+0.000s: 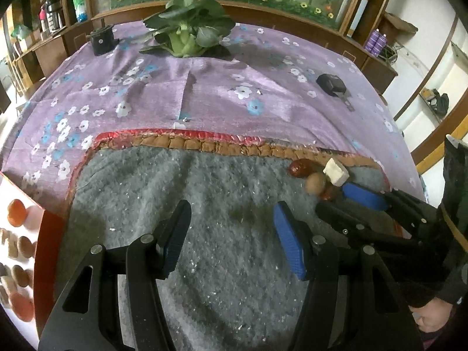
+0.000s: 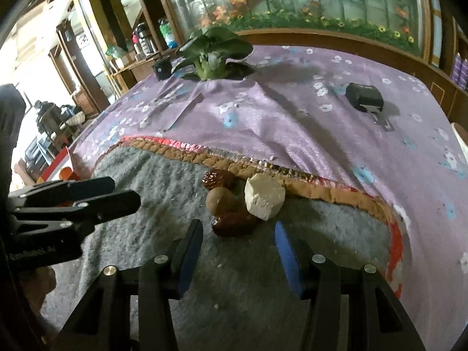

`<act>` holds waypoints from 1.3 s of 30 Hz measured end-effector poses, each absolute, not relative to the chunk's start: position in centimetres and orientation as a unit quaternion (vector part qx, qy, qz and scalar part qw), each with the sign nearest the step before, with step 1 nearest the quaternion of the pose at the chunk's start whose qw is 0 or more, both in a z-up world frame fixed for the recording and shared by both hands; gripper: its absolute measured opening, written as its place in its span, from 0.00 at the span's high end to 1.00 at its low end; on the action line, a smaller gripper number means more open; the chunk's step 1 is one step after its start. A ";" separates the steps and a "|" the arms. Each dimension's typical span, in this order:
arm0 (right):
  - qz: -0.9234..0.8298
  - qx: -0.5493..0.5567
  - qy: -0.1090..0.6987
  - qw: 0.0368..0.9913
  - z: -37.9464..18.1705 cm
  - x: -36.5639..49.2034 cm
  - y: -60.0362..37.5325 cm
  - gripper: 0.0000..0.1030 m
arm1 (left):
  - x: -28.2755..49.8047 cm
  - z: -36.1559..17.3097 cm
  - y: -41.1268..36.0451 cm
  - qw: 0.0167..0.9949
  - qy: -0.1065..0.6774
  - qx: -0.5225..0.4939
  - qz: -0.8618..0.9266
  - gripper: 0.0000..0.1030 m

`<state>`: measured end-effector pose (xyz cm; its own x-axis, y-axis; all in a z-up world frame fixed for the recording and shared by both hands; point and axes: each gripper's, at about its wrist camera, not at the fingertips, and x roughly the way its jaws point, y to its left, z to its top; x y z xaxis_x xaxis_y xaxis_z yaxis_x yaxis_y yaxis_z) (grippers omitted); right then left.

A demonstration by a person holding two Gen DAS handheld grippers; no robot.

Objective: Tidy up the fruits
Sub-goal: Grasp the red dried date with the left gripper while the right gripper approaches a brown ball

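On the grey fleece mat (image 2: 163, 181) spread over the desk's flowered purple cloth (image 2: 292, 122), a small cluster sat hard against the mat's braided far edge: two dark red dates, a round brown fruit (image 2: 220, 201) and a pale cream block (image 2: 264, 200), all touching or nearly so. The right gripper (image 2: 238, 256) stood just short of them, its fingers (image 2: 288, 260) part-open with nothing between them, and the nearer date (image 2: 234, 224) lay straight ahead, just beyond the tips, roughly centred in the gap. Its long axis ran crosswise to the approach (so the fingers would have to span its length or turn to take it across the waist, I judged). The farther date (image 2: 218, 179) lay behind the round fruit. The left gripper (image 1: 231, 235) hovered over bare mat, fingers also part-open and empty, with the cluster well off to its right, so the right hand was clearly the nearer. A tray of sorted fruit (image 1: 20, 234) waited at the far left of the left wrist view.
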<state>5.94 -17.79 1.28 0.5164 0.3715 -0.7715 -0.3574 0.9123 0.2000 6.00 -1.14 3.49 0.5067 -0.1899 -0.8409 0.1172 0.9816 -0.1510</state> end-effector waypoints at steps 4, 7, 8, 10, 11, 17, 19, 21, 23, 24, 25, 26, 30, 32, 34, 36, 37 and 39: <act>0.214 -0.006 0.434 0.875 1.3 6.0 -17.4 0.71 | 6.9 3.3 -1.7 0.862 0.496 -0.043 -0.092 0.43; 0.216 -0.009 0.437 0.873 1.3 5.6 -17.5 0.79 | 7.3 3.7 -2.3 0.864 0.493 -0.046 -0.093 0.43; 0.220 -0.009 0.439 0.871 1.5 5.2 -17.6 0.82 | 7.5 3.8 -2.5 0.864 0.493 -0.049 -0.093 0.43; 0.217 -0.010 0.443 0.870 1.5 4.7 -18.2 0.83 | 8.1 3.9 -2.9 0.861 0.495 -0.059 -0.096 0.43; 0.211 -0.013 0.443 0.871 1.6 4.3 -18.5 0.83 | 8.6 3.9 -3.3 0.859 0.499 -0.067 -0.097 0.43; 0.212 0.013 0.445 0.870 1.1 3.7 -20.2 0.83 | 10.4 3.2 -5.2 0.844 0.522 -0.076 -0.098 0.43; 0.214 0.006 0.445 0.870 1.1 3.6 -20.1 0.83 | 10.7 2.9 -5.7 0.841 0.529 -0.071 -0.092 0.43; 0.217 0.011 0.443 0.870 1.1 3.6 -20.2 0.83 | 10.8 2.7 -6.0 0.840 0.532 -0.068 -0.089 0.43; 0.224 0.035 0.443 0.868 1.0 3.8 -20.8 0.82 | 11.0 2.7 -6.3 0.841 0.530 -0.064 -0.085 0.43; 0.227 0.048 0.446 0.865 0.9 3.9 -21.1 0.82 | 11.2 2.6 -6.3 0.840 0.532 -0.065 -0.082 0.43; 0.229 0.056 0.448 0.862 0.9 4.0 -21.3 0.82 | 11.4 2.4 -6.3 0.838 0.535 -0.071 -0.081 0.43; 0.230 0.057 0.448 0.862 1.0 4.0 -21.3 0.81 | 11.7 2.2 -6.3 0.833 0.541 -0.080 -0.082 0.43; 0.227 0.036 0.446 0.865 1.1 3.7 -20.8 0.80 | 11.7 2.3 -6.6 0.829 0.546 -0.091 -0.082 0.43; 0.228 0.034 0.446 0.865 1.1 3.8 -20.7 0.79 | 11.7 2.3 -6.8 0.828 0.547 -0.093 -0.077 0.43; 0.228 0.033 0.445 0.865 1.1 3.8 -20.7 0.79 | 11.6 2.2 -7.0 0.830 0.546 -0.088 -0.072 0.43; 0.229 0.034 0.444 0.865 1.0 3.7 -20.8 0.79 | 11.6 2.3 -7.1 0.829 0.547 -0.089 -0.071 0.43; 0.229 0.034 0.444 0.866 1.0 3.7 -20.8 0.79 | 11.6 2.4 -7.1 0.828 0.547 -0.091 -0.076 0.44; 0.228 0.035 0.445 0.865 1.0 3.8 -20.8 0.79 | 11.5 2.4 -7.2 0.829 0.547 -0.087 -0.080 0.57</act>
